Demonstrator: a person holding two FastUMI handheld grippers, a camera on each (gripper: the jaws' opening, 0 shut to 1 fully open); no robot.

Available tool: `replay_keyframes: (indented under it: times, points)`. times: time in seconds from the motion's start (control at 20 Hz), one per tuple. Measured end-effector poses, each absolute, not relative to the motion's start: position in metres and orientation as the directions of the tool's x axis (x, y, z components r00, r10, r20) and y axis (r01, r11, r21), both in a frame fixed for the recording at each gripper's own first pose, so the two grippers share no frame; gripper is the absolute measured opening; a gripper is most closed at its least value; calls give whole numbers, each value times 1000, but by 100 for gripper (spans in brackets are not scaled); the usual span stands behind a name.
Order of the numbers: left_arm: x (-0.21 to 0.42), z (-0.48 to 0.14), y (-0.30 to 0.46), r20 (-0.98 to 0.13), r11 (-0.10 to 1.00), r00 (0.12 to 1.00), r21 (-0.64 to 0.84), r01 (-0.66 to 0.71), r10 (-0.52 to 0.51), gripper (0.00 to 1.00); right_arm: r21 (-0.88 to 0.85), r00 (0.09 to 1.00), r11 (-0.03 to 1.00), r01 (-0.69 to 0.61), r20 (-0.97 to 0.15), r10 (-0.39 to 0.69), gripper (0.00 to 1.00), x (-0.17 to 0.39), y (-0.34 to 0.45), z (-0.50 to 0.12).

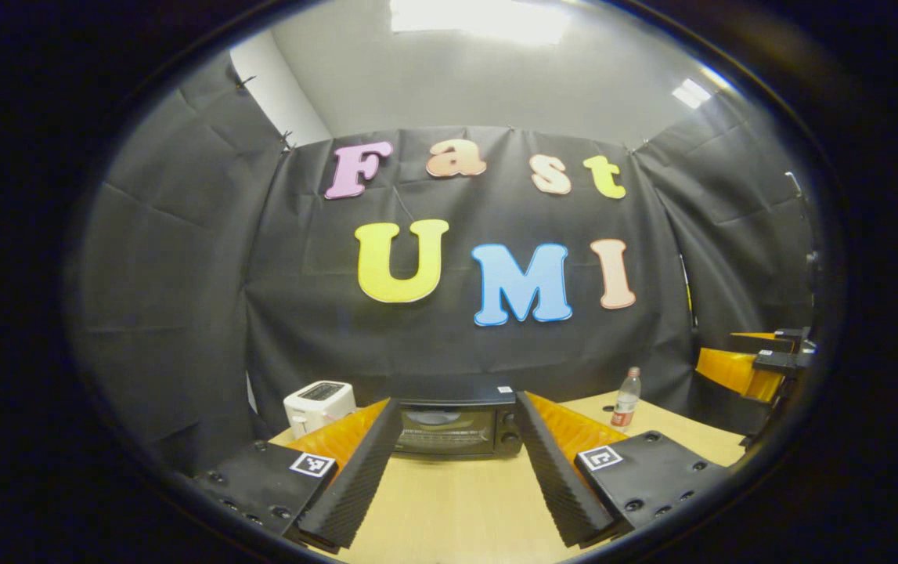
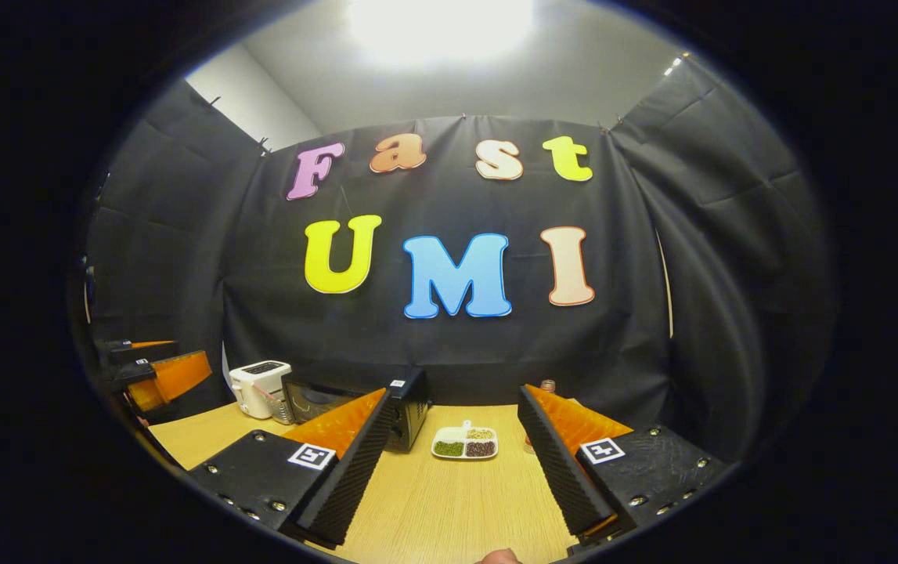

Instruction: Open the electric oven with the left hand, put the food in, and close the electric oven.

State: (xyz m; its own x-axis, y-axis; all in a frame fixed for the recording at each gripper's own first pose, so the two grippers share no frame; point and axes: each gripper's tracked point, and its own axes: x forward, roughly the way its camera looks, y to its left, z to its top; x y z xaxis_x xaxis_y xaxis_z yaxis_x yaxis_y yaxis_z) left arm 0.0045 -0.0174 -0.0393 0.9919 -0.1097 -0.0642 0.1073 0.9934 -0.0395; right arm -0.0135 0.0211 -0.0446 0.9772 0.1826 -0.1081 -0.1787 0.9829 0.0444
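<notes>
Left tongs apart low centre framing closed oven, toaster left, bottle right, right tongs apart around food tray on worktop.

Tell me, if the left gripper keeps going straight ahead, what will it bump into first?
Probably the electric oven. It sits framed between the open left gripper fingers, door shut, with bare table before it.
</notes>
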Motion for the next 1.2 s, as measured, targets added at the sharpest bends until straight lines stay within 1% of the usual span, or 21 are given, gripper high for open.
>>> replay_keyframes:
  times: [0.1,0.2,0.3,0.45,0.55,0.7,0.8,0.85,0.9,0.95,1.0,1.1,1.2]
  points:
    - [-3,-30,-6,-50,994,993,-41,101,-103,100,51,978,980,-190,-77,194,98,-17,32,-31]
    - [-10,-31,0,-58,994,993,-35,99,-101,100,62,982,981,-182,-49,185,98,-19,36,-20]
    - [-12,-23,9,-44,995,995,-24,92,-93,90,85,981,978,-193,-21,195,98,-22,45,-9]
    - [-16,-22,17,-42,996,996,-30,80,-81,100,80,981,977,-195,-2,196,98,-21,51,0]
    - [-18,-19,19,-38,996,996,-38,78,-79,90,80,980,977,-198,3,198,98,-22,55,7]
    - [-20,-17,22,-34,997,997,-35,73,-75,100,81,980,976,-200,6,201,98,-21,61,11]
    - [-21,-18,21,-36,997,997,-38,73,-74,100,86,978,974,-207,7,207,98,-21,64,13]
    - [-22,-19,20,-37,996,997,-44,73,-75,97,83,976,973,-215,5,216,98,-22,66,13]
    - [-23,-19,20,-38,996,997,-48,71,-73,100,74,976,973,-219,3,219,98,-22,67,12]
    - [-23,-18,19,-39,996,997,-51,71,-74,90,66,975,973,-222,4,222,98,-23,67,13]
    - [-23,-19,20,-39,996,997,-51,71,-73,90,63,975,973,-224,7,224,98,-24,69,14]
    - [-22,-18,19,-35,996,997,-47,73,-75,100,67,974,972,-226,12,226,98,-24,72,16]
    - [-20,-17,19,-32,996,997,-43,73,-74,100,75,973,970,-232,14,231,98,-23,76,18]
